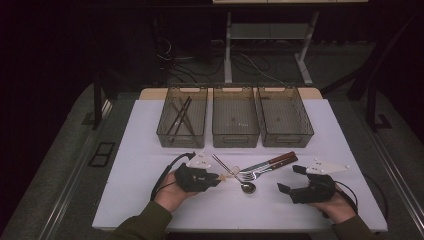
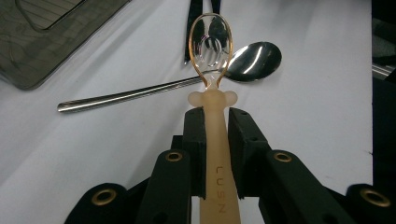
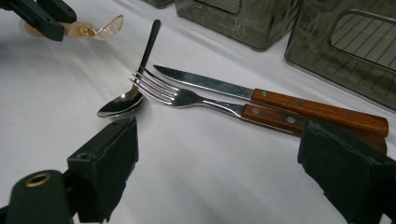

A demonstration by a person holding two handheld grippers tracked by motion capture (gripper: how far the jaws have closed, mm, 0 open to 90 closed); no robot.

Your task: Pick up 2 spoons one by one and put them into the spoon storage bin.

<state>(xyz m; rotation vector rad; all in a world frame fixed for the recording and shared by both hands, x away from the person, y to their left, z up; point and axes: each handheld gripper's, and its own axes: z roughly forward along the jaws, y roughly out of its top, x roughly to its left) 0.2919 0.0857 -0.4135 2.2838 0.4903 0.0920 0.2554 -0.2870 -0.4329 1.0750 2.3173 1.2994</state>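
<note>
From above, the left gripper [image 1: 216, 178] clamps a plastic spoon [image 1: 231, 173] just above the table [image 1: 130, 165], beside a metal spoon [image 1: 235, 176]. The left gripper view shows its jaws closed on the plastic spoon's handle. In the right gripper view, the right gripper [image 3: 219, 163] stands wide apart near a fork [image 3: 205, 100] and knife [image 3: 271, 100].

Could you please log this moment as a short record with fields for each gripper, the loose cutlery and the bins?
left gripper: shut on amber spoon, held by its handle
right gripper: open, holding nothing, near the fork
loose cutlery: steel spoon, fork and knife, all lying on the table
bins: three in a row; left bin holds dark sticks, middle bin and right bin look nearly empty
</note>
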